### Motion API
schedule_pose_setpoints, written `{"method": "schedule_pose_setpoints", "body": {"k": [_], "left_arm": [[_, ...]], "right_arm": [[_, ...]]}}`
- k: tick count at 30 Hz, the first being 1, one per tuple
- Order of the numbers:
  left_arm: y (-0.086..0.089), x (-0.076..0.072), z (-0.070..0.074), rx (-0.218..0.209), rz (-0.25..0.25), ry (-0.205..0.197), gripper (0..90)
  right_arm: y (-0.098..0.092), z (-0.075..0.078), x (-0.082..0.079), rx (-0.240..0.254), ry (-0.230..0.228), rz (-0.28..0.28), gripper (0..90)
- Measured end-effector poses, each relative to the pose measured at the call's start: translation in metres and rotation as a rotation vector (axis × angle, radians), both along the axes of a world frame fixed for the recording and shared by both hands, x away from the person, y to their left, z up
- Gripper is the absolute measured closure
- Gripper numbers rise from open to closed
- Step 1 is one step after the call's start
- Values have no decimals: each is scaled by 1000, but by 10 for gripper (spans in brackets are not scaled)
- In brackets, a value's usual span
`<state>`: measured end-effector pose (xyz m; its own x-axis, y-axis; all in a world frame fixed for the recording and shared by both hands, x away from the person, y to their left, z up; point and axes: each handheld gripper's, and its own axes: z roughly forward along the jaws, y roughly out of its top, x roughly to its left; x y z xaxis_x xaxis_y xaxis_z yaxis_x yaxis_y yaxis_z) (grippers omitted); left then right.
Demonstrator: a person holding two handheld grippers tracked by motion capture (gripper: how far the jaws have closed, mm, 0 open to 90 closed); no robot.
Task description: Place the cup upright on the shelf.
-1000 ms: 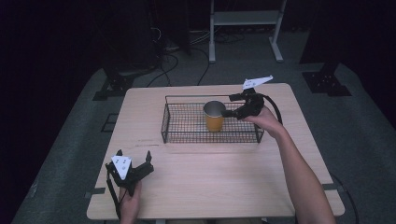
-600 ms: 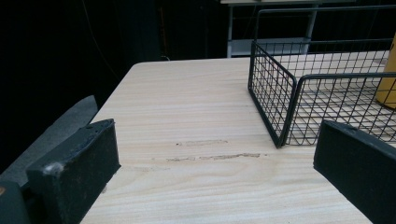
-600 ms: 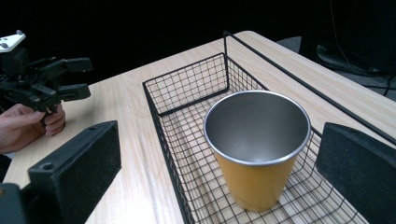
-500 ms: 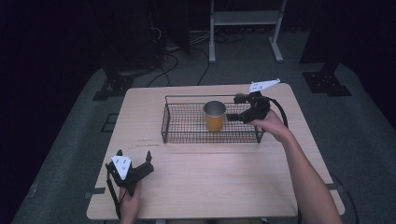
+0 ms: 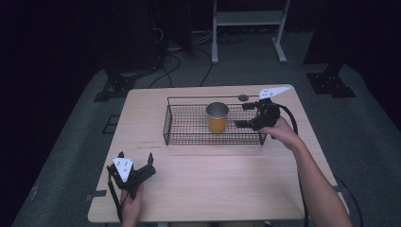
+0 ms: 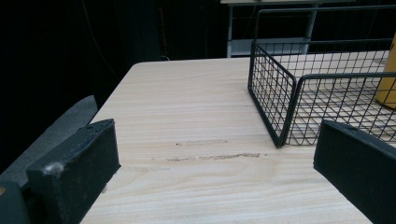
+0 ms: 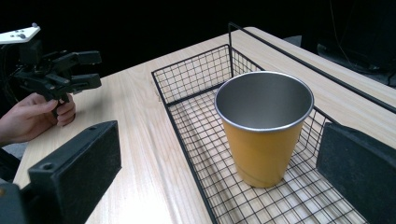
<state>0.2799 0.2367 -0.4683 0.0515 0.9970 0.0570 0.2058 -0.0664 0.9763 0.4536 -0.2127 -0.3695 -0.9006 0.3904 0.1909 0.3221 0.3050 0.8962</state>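
Observation:
An orange metal cup (image 5: 217, 118) with a silver inside stands upright in a black wire basket (image 5: 166, 124) at the back middle of the wooden table. My right gripper (image 5: 242, 115) is over the basket's right end, open and pointing at the cup from a short way off. In the right gripper view the cup (image 7: 261, 130) stands in the basket (image 7: 187, 74) ahead of the spread jaws, with nothing held. My left gripper (image 5: 136, 158) rests open near the table's front left corner. In the left gripper view the basket's near corner (image 6: 273, 93) and the cup's edge (image 6: 390, 79) lie ahead to the right.
The light wooden table (image 5: 208, 184) has bare room in front of the basket. A small dark round mark (image 5: 243, 98) sits behind the basket. Beyond the table are dark floor, cables and a white metal frame (image 5: 246, 19). The left gripper (image 7: 97, 69) appears far off in the right gripper view.
My right gripper has drawn back a little to the right, away from the cup. The cup stays standing in the basket. The left gripper has not moved.

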Motion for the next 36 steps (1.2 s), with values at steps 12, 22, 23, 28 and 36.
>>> {"method": "schedule_pose_setpoints", "body": {"k": [12, 22, 23, 28, 36], "left_arm": [[0, 0, 0, 0, 0, 1, 0], [0, 0, 0, 1, 0, 1, 0], [0, 0, 0, 1, 0, 1, 0], [0, 0, 0, 2, 0, 1, 0], [0, 0, 0, 3, 0, 1, 0]], "right_arm": [[-10, -5, -15, 6, -2, 1, 0], [-15, -20, -30, 1, 12, 4, 2], [-15, -20, -30, 1, 12, 4, 2], [-19, -27, -35, -4, 21, -2, 2], [-24, -35, -42, 3, 28, -11, 3]]}}
